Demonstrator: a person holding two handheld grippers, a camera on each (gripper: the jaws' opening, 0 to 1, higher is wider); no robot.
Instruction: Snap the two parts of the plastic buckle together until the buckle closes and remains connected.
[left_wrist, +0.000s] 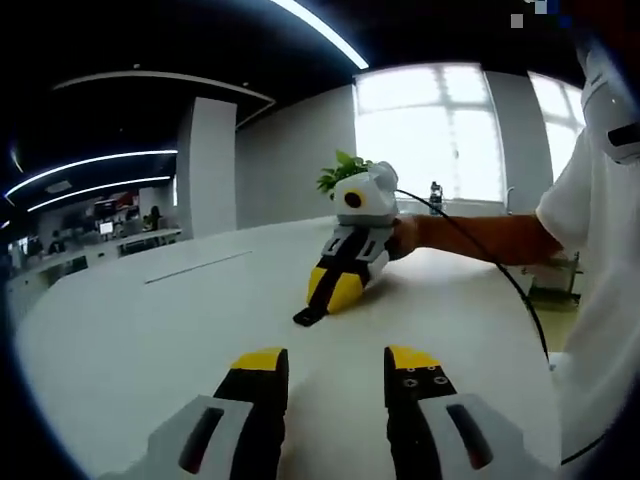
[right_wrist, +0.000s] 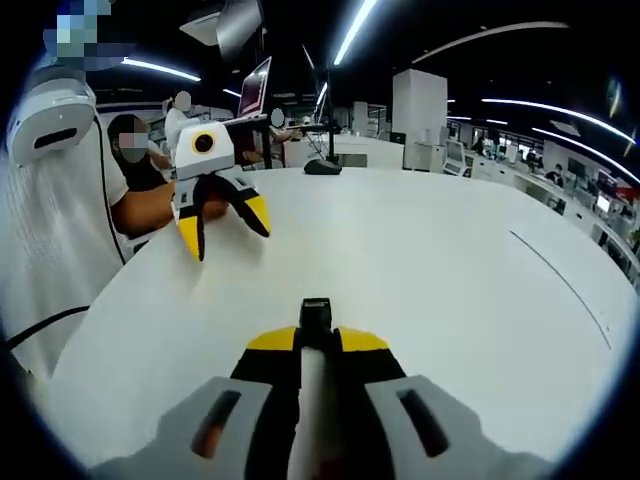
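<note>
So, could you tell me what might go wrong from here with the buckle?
1. The right claw pinches a buckle part with just its tip sticking out past the jaws, so a hard push could make it slip or twist.
2. The left claw is open and holds nothing, and I can't see a second buckle part on the table, so the snap cannot start yet.

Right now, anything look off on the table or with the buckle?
Only one buckle part shows, clamped in the right gripper and sticking out past its tips. The left gripper is open and holds nothing. The white table shows no spill or damage.
</note>
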